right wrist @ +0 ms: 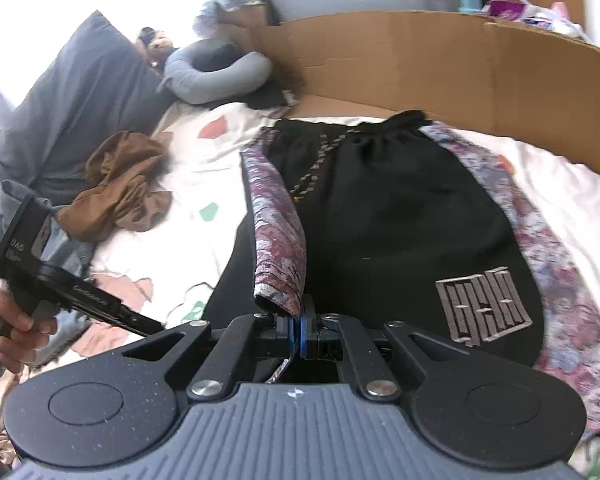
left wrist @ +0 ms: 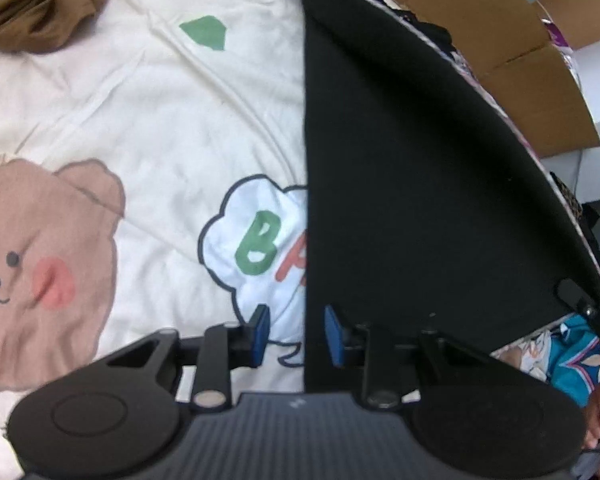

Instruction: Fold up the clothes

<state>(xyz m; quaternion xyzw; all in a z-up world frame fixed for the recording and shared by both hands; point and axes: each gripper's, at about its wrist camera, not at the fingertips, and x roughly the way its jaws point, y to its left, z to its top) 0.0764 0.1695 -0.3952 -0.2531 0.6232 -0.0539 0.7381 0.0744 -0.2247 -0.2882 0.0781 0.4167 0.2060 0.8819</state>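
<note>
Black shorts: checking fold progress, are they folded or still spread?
Partly folded: the black shorts lie mostly flat, but one patterned side edge is lifted over, pinched in the right hand-held gripper.

Parted tongs [left wrist: 296, 334] — straddling black shorts' [left wrist: 420, 180] edge, bear-print sheet [left wrist: 140, 120]

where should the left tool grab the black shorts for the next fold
Take the straight black edge of the black shorts, which lies flat on the cream bear sheet. Come down from above, astride it; the open left tool already straddles that line. The right tool is shut on the patterned hem, so grip further along.
</note>
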